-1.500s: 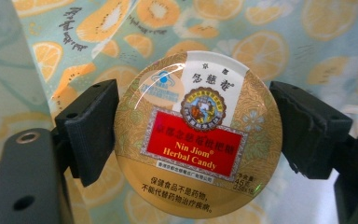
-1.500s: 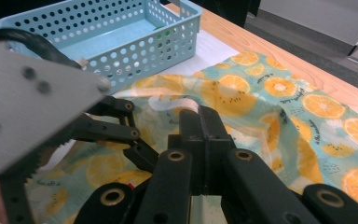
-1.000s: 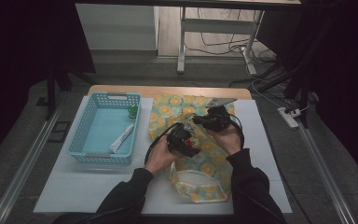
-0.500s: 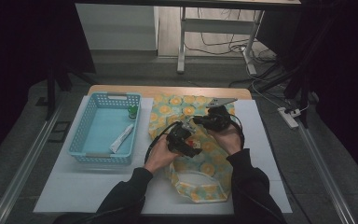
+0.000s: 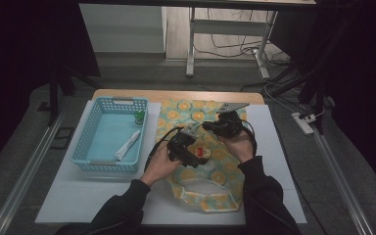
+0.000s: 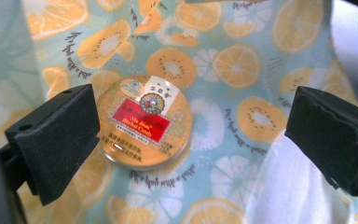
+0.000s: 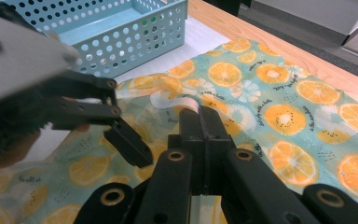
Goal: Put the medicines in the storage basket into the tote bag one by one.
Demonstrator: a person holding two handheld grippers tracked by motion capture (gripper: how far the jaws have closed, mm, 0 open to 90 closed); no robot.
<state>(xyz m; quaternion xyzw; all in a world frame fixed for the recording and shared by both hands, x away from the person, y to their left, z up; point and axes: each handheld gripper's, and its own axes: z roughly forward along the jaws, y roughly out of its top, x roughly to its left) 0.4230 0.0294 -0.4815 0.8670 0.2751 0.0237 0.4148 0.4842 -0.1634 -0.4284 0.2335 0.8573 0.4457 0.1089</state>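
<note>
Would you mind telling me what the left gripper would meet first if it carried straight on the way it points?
Probably the round golden candy tin with a red label, lying on the orange-slice patterned cloth bag; the left gripper has just been opening around it.

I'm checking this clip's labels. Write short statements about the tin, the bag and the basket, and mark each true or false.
1. The round candy tin lies on the orange-print cloth bag. True.
2. The left gripper is clamped on the tin. False: its jaws have just been opening and stand wide, the tin lying free.
3. The right gripper is shut on the bag's fabric. True.
4. The blue basket holds the tin. False: it holds a white tube and a small green bottle.
</note>
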